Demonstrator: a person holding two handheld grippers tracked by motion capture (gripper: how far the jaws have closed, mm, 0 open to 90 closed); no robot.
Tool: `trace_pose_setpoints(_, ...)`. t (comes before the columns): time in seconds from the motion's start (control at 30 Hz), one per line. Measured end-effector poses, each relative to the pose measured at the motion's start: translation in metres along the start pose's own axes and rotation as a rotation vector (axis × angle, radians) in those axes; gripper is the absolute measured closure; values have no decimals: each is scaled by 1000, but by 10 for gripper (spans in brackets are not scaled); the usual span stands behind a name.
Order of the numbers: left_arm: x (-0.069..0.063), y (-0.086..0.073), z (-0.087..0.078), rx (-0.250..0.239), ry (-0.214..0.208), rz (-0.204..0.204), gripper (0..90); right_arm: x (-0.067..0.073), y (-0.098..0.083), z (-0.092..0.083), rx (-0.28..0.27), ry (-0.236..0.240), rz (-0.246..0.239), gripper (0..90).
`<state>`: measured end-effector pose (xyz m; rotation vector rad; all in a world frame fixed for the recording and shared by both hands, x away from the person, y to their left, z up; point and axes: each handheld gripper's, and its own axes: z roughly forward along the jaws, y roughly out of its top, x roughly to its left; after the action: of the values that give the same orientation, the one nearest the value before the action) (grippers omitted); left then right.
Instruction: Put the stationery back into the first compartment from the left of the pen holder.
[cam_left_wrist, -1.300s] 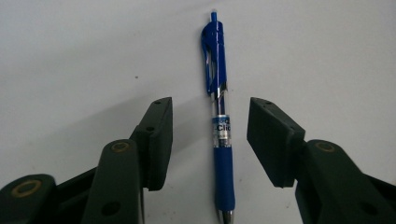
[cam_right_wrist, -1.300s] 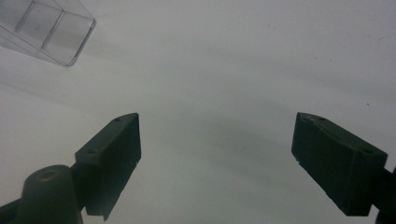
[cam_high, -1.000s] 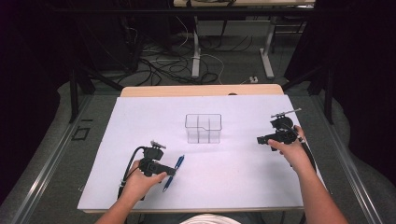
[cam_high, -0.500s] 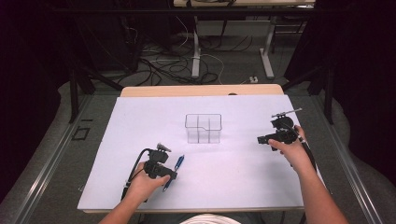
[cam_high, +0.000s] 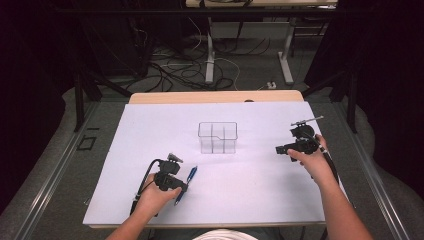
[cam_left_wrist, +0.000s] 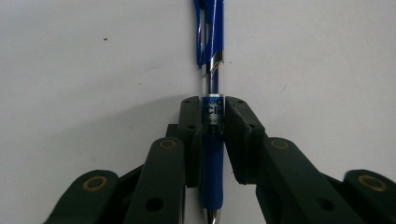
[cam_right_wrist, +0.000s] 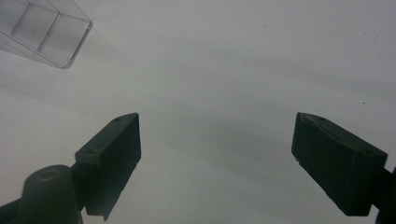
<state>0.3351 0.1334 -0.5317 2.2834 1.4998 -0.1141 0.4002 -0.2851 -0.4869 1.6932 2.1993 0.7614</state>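
A blue pen (cam_high: 188, 179) lies on the white sheet near the front left. In the left gripper view the pen (cam_left_wrist: 212, 70) runs straight up between the two black jaws. My left gripper (cam_high: 180, 187) (cam_left_wrist: 212, 116) has just been closing, and its pads now press the pen's barrel on both sides. My right gripper (cam_high: 280, 149) (cam_right_wrist: 217, 149) is held at the right side of the sheet, wide open with nothing between its jaws. A clear divided box (cam_high: 217, 137) (cam_right_wrist: 42, 30) stands upright in the middle of the sheet, between the two grippers.
The white sheet (cam_high: 260, 195) covers most of a wooden table (cam_high: 215, 96). Beyond the table's far edge the floor holds cables and desk legs (cam_high: 210, 55). Dark curtains stand at both sides.
The left hand has shifted slightly right and forward onto the pen, and its jaws have closed around the barrel. The right hand and the clear box have kept still.
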Motion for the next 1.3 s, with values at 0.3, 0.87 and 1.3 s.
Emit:
trace_pose_setpoints(0.3,1,1,0,4,-4,-9,793,0,0,0,1,1,1,152)
trace_pose_setpoints(0.87,1,2,-4,11,-15,-1,795,0,-1,1,4,2,5,152)
trace_pose_setpoints(1.3,6,4,-20,-12,-40,22,795,1,0,1,-10,-1,-14,152)
